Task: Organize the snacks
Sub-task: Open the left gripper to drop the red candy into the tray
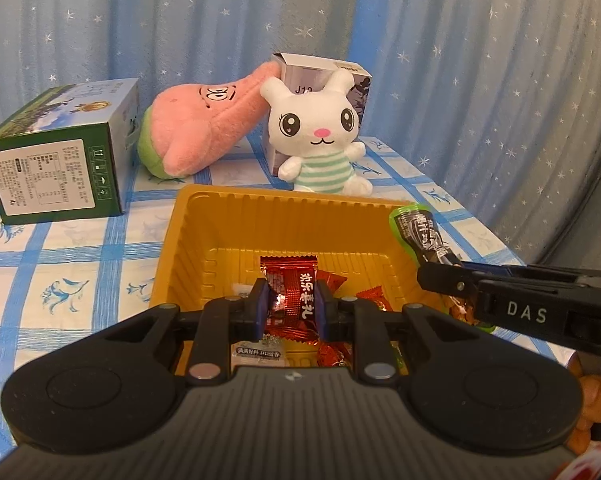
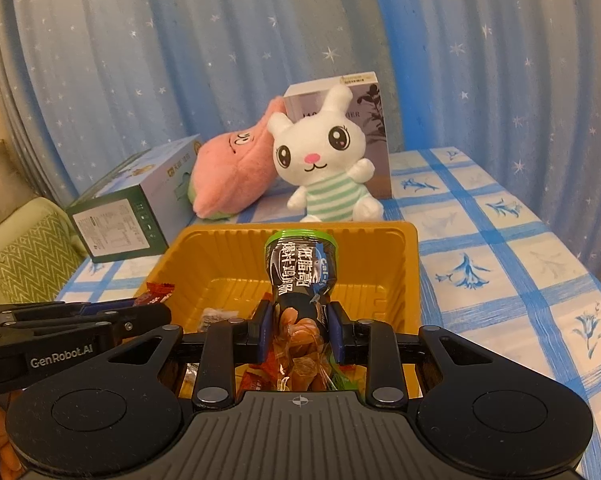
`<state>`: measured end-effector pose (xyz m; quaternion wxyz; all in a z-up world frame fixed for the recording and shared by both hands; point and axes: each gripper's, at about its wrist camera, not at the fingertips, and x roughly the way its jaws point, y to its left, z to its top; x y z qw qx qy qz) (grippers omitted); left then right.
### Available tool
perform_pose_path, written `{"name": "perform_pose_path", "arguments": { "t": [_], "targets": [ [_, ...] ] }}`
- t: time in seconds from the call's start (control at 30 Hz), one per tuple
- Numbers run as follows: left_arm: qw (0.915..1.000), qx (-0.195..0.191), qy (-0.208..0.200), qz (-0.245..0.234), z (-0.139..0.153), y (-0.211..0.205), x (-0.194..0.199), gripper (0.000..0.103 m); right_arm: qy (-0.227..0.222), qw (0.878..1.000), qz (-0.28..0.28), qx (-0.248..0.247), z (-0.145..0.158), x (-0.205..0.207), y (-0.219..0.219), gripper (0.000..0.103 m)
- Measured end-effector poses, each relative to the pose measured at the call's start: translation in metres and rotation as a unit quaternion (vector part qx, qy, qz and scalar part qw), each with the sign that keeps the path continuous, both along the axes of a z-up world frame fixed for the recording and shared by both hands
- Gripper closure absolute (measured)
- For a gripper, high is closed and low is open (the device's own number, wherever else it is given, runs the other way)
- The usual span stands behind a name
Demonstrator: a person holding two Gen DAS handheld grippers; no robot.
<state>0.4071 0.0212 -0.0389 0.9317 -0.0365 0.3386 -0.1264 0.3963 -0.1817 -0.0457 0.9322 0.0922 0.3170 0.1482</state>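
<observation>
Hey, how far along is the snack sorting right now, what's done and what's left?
Partly done: several wrapped snacks already lie in the yellow tray. In hand: the left gripper is shut on a red candy packet and the right gripper on a black-and-green snack pouch, both over the tray. Left: letting both go into it. No loose snacks show on the tablecloth in these views.

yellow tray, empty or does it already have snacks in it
Not empty. The yellow tray already holds several wrapped snacks on its floor, mostly toward the near side; the far part of the floor is bare.
</observation>
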Motion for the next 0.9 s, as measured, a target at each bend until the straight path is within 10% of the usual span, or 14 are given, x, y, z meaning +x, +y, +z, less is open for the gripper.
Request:
{"name": "perform_pose_path", "arguments": {
  "t": [0.13, 0.2, 0.9],
  "targets": [
    [0.9999, -0.010, 0.003, -0.003, -0.005, -0.003, 0.005, 0.081, -0.002, 1.000, -0.001, 0.000, 0.001, 0.000, 0.000, 0.074],
    [1.0000, -0.008, -0.001, -0.001, -0.007, -0.003, 0.004, 0.064, -0.002, 1.000, -0.003, 0.000, 0.000, 0.000, -0.002, 0.074],
    [0.9991, 0.015, 0.024, 0.032, -0.008, 0.013, 0.001, 0.064, 0.003, 1.000, -0.009, 0.012, 0.000, 0.002, -0.004, 0.073]
  ]
}}
